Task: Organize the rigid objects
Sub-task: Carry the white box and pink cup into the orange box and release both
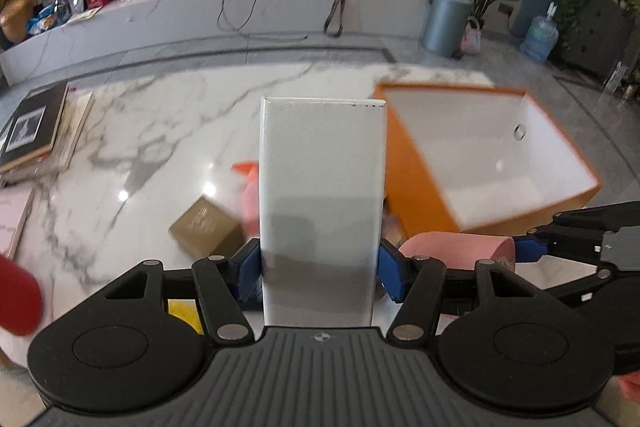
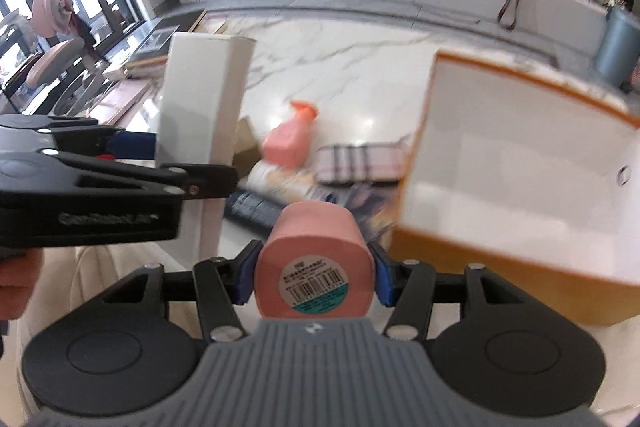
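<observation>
- Left wrist view: the left tool [image 1: 320,269] grips a tall white box [image 1: 322,187] between its blue pads, long axis pointing away from the camera.
- Right tool [image 2: 315,273] clamps a pink bottle [image 2: 316,263]; its round barcode label is too blurred to read.
- Orange box [image 1: 496,163], open and empty, lies ahead to the right of both tools on the marble desk [image 1: 168,131]; the right hand seems nearer.
- Left tool's side carries embossed writing, blurred.
</observation>
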The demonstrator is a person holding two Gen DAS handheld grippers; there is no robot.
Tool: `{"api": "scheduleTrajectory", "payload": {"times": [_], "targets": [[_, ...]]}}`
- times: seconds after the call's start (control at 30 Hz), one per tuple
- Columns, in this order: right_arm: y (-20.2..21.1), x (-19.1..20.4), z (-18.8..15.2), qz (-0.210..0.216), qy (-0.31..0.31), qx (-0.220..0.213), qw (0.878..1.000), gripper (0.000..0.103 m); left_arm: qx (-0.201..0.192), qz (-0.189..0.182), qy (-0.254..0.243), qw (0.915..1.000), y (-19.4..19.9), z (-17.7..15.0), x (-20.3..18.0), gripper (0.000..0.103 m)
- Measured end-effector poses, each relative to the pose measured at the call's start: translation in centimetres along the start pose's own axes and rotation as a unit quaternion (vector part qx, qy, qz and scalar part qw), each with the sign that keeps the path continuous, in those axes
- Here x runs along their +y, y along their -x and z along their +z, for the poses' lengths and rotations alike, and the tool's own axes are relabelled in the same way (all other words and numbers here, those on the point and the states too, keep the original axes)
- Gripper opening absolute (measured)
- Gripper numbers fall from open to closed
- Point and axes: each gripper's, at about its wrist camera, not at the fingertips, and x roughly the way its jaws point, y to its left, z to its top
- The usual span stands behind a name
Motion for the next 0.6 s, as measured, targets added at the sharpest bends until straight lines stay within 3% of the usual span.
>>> {"api": "scheduleTrajectory", "payload": {"times": [0.13, 0.3, 0.4, 0.6], "targets": [[2.3, -2.8, 1.6, -0.001, -0.018, -0.020, 1.000, 0.056, -0.007, -0.033, 0.009, 0.9994, 0.3, 2.4, -1.3, 0.069], [5.1, -6.3, 3.3, -0.050, -0.019, -0.050, 0.997, 0.056, -0.020, -0.067, -0.002, 0.9976, 0.1, 5.8, -4.4, 0.069], [5.5, -8.3, 3.9, -0.087, -0.022, -0.061, 0.994, 0.056, -0.003, -0.099, 0.000, 0.9951, -1.5, 7.4, -6.2, 0.069], [2.7, -13.8, 3.7, -0.122, -0.072, -0.039, 0.989, 0.056, 0.039, -0.120, -0.014, 0.9919, -6.2, 9.4, -10.0, 0.069]]}}
